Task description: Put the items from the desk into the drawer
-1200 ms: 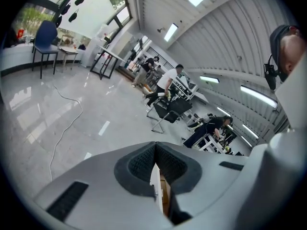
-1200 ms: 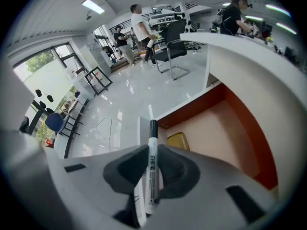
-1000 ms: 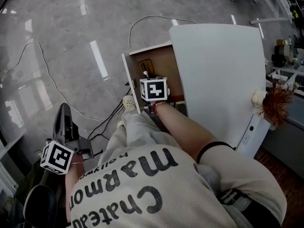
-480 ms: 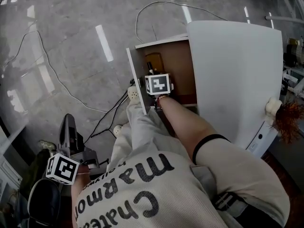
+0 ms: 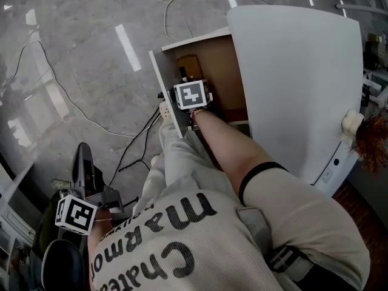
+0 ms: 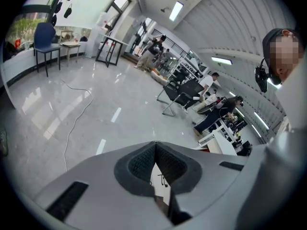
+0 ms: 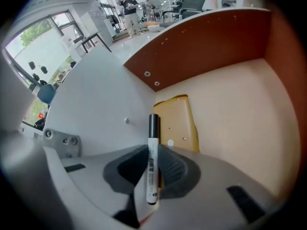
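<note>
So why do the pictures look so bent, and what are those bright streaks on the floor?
Head view: the wide lens bows the desk edges; the streaks are ceiling lights mirrored in the glossy floor. Left gripper view: a fisheye circle with dark corners. Right gripper view: the same curving, with the marker sharp and evenly lit.

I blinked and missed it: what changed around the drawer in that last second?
The right gripper sank a little deeper into the open drawer; the left gripper dropped slightly at the person's side. Nothing was grabbed or released: the marker stays clamped, the left gripper stays shut and empty.
</note>
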A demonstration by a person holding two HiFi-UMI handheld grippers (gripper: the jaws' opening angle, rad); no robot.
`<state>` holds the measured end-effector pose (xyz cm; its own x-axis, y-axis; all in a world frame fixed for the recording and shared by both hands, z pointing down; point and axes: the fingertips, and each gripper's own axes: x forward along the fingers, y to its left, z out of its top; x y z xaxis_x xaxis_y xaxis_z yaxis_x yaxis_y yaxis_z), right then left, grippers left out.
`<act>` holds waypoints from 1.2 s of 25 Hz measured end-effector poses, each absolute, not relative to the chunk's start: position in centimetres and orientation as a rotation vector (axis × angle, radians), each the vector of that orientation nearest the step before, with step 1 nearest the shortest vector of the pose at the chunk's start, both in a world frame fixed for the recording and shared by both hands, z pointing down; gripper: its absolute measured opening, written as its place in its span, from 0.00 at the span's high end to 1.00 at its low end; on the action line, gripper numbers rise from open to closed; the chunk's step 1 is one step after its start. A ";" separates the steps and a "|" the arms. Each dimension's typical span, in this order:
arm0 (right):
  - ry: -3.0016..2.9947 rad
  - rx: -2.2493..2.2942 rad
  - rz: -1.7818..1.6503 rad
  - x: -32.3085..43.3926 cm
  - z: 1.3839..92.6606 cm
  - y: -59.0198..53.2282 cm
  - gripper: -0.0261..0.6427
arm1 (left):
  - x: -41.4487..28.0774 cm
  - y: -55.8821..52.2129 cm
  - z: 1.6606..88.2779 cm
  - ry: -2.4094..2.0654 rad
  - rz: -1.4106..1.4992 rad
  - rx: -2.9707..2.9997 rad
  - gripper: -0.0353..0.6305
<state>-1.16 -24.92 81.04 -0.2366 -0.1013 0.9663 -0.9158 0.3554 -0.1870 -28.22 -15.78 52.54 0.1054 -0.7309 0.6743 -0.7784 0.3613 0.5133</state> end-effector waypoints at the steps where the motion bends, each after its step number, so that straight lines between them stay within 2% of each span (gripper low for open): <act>1: -1.607 0.937 1.031 -1.0 81.0 -24.9 0.85 | -28.0 -15.9 52.4 -1.622 0.053 1.384 0.94; 5: -1.572 0.958 1.106 -0.7 80.2 -24.8 0.78 | -27.6 -16.1 51.7 -1.604 0.051 1.440 0.94; 12: -1.677 1.000 1.173 -1.3 74.5 -23.4 0.78 | -25.3 -15.1 49.7 -1.534 0.006 1.571 0.94; 22: -1.847 1.133 1.268 -1.0 61.2 -11.3 0.81 | -22.7 -9.6 42.1 -1.444 -0.016 1.841 0.94; 30: -1.947 1.534 1.347 4.8 50.5 -5.8 0.81 | -21.1 -4.0 37.2 -1.377 -0.063 1.996 0.94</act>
<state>4.84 -5.78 50.50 -0.3728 -0.5809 0.7236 -0.8820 -0.0205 -0.4708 -21.09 -4.03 37.17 0.4334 -0.8366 0.3350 -0.8025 -0.1891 0.5659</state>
